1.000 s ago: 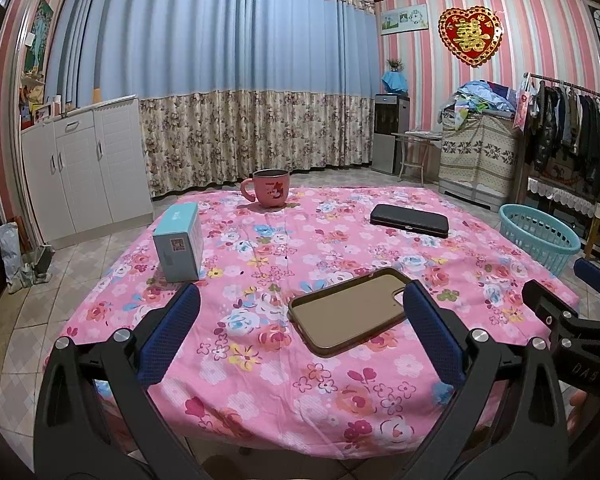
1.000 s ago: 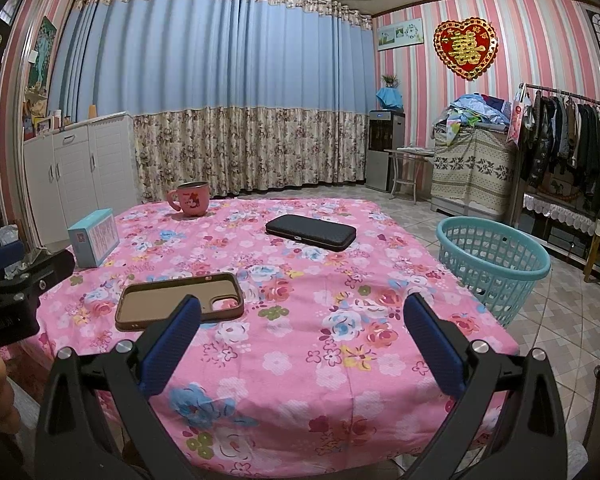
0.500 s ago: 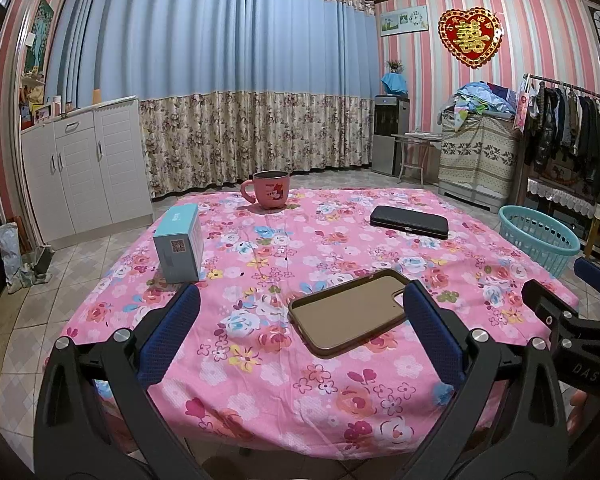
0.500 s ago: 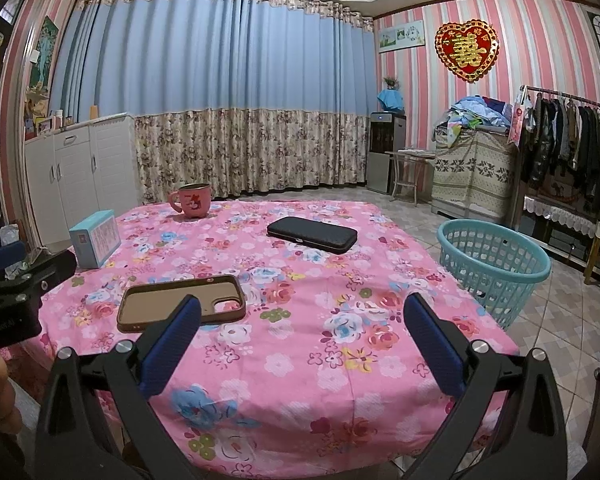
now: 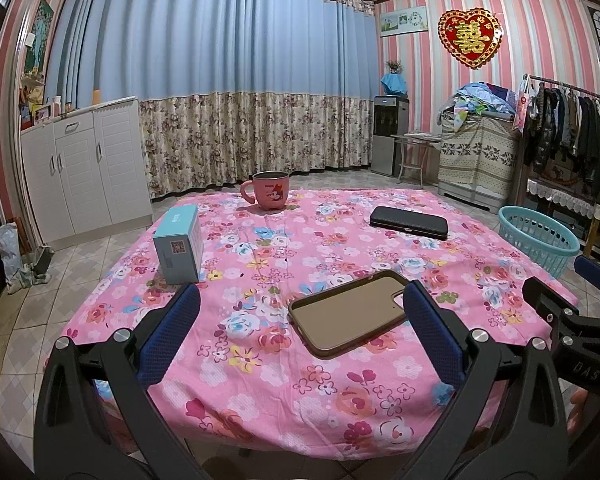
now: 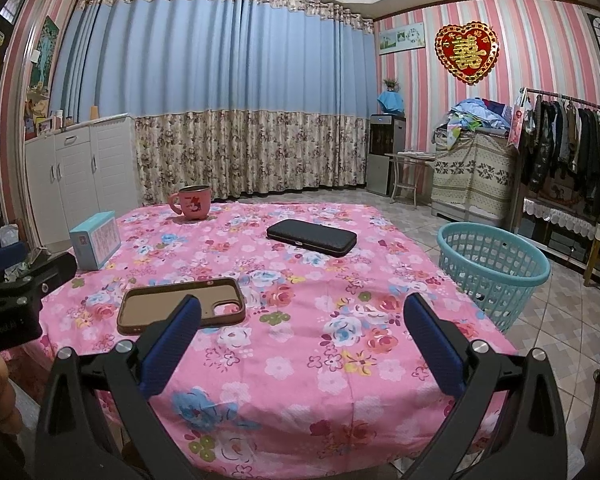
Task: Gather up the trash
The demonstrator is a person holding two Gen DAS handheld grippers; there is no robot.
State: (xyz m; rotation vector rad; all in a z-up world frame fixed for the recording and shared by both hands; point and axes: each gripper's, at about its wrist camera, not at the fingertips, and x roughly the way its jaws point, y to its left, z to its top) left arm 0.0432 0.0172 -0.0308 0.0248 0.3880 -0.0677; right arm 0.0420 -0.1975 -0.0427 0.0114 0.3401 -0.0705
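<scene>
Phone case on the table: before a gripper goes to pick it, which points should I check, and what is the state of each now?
1. Left gripper open, holding nothing: ok.
2. Right gripper open, holding nothing: ok.
3. Phone case lies flat, nothing on it: ok.
4. Box, mug and black wallet stand apart from it: ok.
5. Basket upright on the floor beside the table: ok.
6. Case is really trash: cannot tell.

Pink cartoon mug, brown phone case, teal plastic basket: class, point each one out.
Pink cartoon mug point(image 5: 271, 192): left wrist view, front wall.
Brown phone case point(image 6: 168, 309): right wrist view, inner back panel.
Teal plastic basket point(image 6: 496, 270): right wrist view, latticed side wall.
</scene>
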